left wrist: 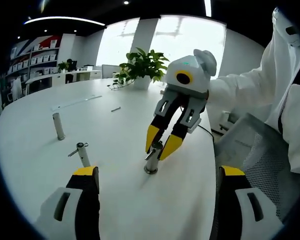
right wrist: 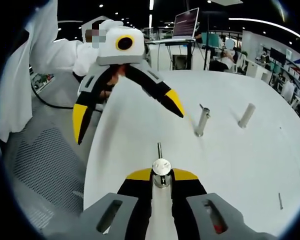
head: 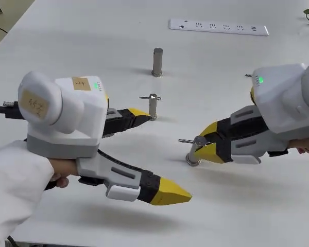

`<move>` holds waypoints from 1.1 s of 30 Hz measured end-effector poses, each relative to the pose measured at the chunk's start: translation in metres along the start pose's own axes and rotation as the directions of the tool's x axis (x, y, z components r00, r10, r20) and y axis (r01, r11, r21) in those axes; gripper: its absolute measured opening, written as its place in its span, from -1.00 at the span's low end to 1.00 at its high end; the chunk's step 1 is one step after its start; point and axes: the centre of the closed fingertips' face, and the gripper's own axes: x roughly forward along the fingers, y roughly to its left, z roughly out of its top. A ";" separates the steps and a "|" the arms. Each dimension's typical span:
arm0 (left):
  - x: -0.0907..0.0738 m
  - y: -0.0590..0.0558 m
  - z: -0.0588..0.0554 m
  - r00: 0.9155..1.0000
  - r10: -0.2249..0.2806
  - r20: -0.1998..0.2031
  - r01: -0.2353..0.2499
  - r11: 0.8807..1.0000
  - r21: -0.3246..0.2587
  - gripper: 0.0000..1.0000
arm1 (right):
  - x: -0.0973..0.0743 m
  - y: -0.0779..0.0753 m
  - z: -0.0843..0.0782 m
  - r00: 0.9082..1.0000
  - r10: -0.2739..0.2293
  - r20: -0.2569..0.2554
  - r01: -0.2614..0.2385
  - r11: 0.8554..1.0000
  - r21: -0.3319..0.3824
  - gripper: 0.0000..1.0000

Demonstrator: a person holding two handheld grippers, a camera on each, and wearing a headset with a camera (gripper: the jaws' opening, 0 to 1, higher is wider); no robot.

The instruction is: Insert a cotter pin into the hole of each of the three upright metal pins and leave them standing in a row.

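On my counter point(head: 92, 46) the near pin point(head: 192, 156), middle pin point(head: 153, 108) and far pin point(head: 157, 62) stand upright in line, cotter pins point(head: 187, 140) crossing the nearer two.

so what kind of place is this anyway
Most likely an open-plan office or lab: a large white table with a power strip on it, a potted plant in front of bright windows, and a monitor farther back.

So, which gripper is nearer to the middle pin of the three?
Left. The open left gripper has one of its fingers ending just beside the middle pin. The right gripper is closed on the nearest pin, farther off.
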 end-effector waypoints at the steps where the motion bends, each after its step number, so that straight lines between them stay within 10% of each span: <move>1: 0.000 0.001 -0.001 1.000 0.003 -0.003 -0.003 1.000 0.001 0.97 | 0.000 0.000 0.000 1.000 -0.002 -0.001 0.002 1.000 0.001 -0.84; 11: -0.004 0.006 0.002 1.000 0.024 0.012 -0.024 1.000 -0.004 0.97 | -0.004 -0.005 0.005 1.000 -0.009 0.012 0.009 0.999 0.035 -0.86; 33: -0.023 0.014 -0.002 0.998 0.063 0.027 -0.061 0.996 -0.063 0.97 | -0.008 -0.091 0.024 0.998 -0.056 -0.012 0.055 0.994 -0.092 -0.86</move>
